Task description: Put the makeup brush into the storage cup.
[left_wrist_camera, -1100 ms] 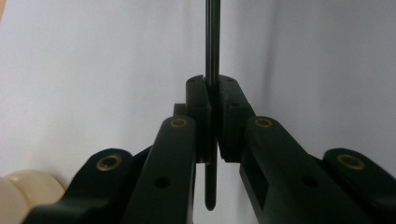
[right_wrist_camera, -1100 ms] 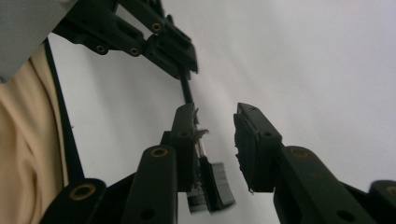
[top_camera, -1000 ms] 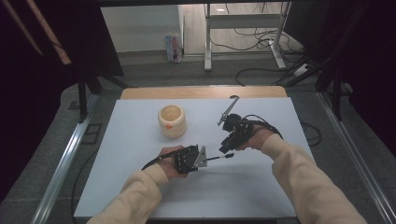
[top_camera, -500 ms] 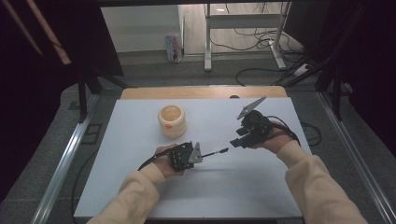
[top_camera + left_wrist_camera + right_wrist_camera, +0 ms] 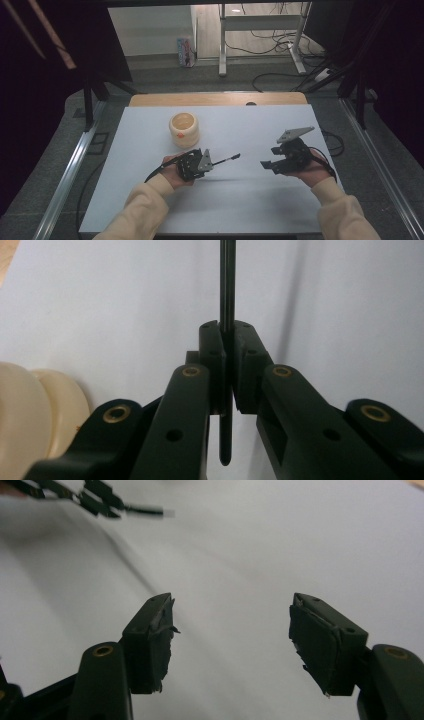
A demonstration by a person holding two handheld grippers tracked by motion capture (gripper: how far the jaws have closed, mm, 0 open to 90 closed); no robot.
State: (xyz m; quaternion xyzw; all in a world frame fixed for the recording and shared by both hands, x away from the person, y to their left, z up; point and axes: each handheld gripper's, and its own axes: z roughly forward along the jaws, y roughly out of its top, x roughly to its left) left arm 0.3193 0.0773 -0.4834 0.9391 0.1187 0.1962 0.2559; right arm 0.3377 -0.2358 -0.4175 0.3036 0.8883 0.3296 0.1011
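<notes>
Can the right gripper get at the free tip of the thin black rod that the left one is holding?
Probably yes. The right gripper has open jaws with nothing between them, and bare table lies between it and the rod clamped in the left gripper.

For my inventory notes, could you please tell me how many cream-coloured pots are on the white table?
1. The single cream pot stands on the white table at centre-left, just beyond the left tool; its rounded side also shows in the left gripper view.

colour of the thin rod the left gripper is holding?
Black. The rod, clamped in the left gripper, shows best in the left gripper view.
</notes>
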